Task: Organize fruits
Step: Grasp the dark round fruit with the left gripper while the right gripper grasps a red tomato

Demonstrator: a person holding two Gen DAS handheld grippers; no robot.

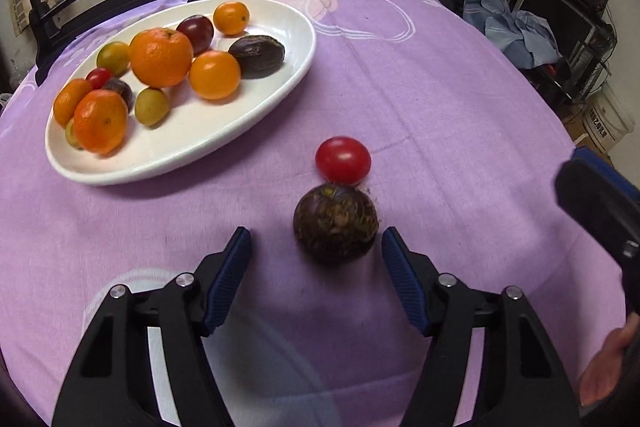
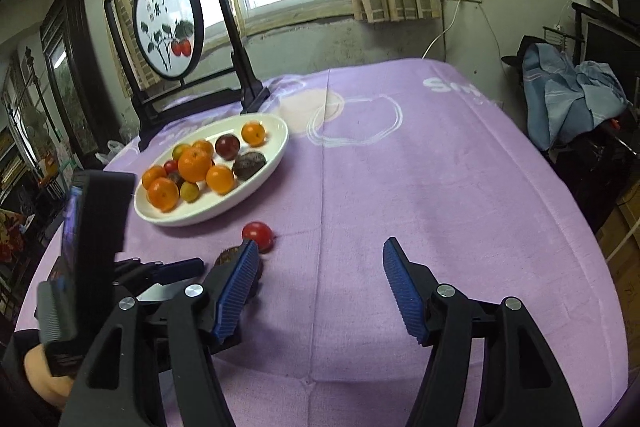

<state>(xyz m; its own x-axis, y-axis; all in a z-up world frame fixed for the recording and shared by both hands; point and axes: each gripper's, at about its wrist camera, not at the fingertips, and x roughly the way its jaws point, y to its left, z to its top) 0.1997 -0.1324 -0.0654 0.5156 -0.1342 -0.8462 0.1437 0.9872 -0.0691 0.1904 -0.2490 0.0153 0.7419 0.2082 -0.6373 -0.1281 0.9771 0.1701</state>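
Observation:
A white oval plate [image 1: 276, 67] [image 2: 276, 155] holds several oranges, small tomatoes, green fruits and dark fruits. A red cherry tomato [image 1: 343, 160] [image 2: 258, 235] and a dark brown round fruit [image 1: 335, 223] [image 2: 228, 257] lie touching on the purple tablecloth. My left gripper [image 1: 316, 247] is open, its fingertips on either side of the dark brown fruit's near half, not touching it. My right gripper [image 2: 318, 257] is open and empty over bare cloth, to the right of both loose fruits. Its left finger hides part of the dark fruit.
A black-framed round painted screen [image 2: 168, 23] stands behind the plate at the table's far edge. The table edge drops off at the right, with clothes [image 2: 568, 95] and furniture beyond. The right gripper's body shows at the right edge of the left wrist view [image 1: 600, 211].

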